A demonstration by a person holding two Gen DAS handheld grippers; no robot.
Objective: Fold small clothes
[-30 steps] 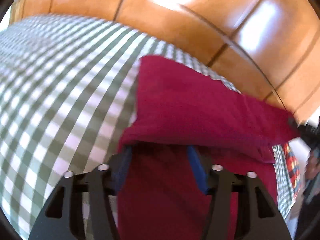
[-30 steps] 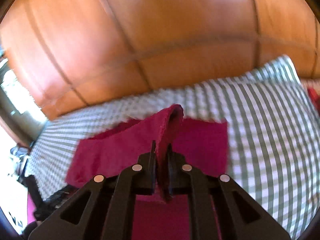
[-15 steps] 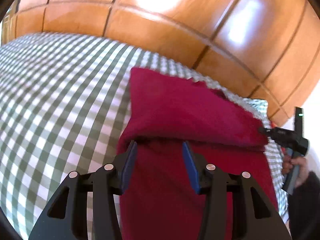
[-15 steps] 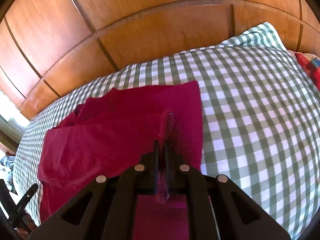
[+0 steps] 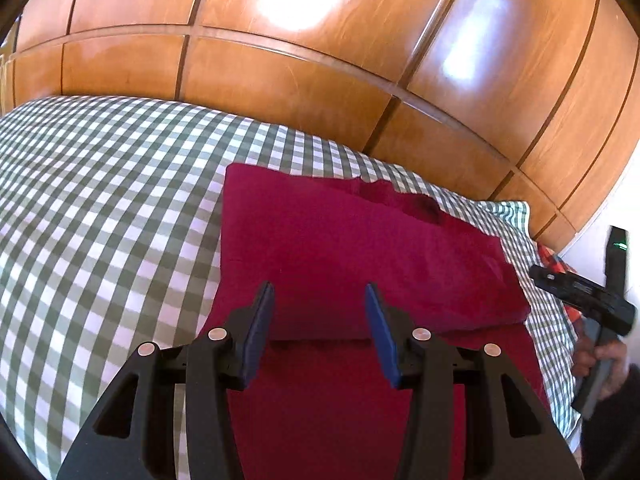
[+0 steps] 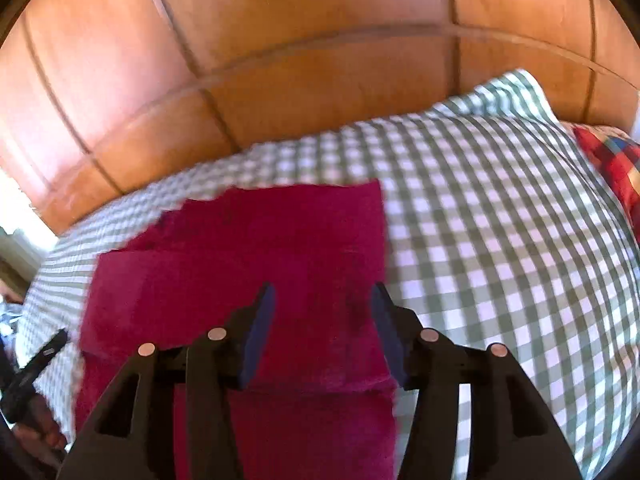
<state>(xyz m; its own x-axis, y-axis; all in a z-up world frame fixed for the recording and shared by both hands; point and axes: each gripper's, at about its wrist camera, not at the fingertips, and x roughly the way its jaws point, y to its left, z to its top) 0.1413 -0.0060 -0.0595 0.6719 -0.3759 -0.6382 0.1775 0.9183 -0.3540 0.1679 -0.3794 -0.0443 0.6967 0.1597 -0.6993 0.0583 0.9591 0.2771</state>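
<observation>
Right gripper (image 6: 322,330): a second ago its fingers (image 6: 260,328) were pinched on a raised ridge of the red garment (image 6: 280,260); now they stand apart with nothing between them.
Left gripper (image 5: 320,330): fingers (image 5: 260,328) spread wider than a second ago; the fold edge then sat between them, now it lies under them.
Red garment: the lifted ridge at frame centre is gone; the folded-over layer lies flat, its edge at lower centre of both views.
</observation>
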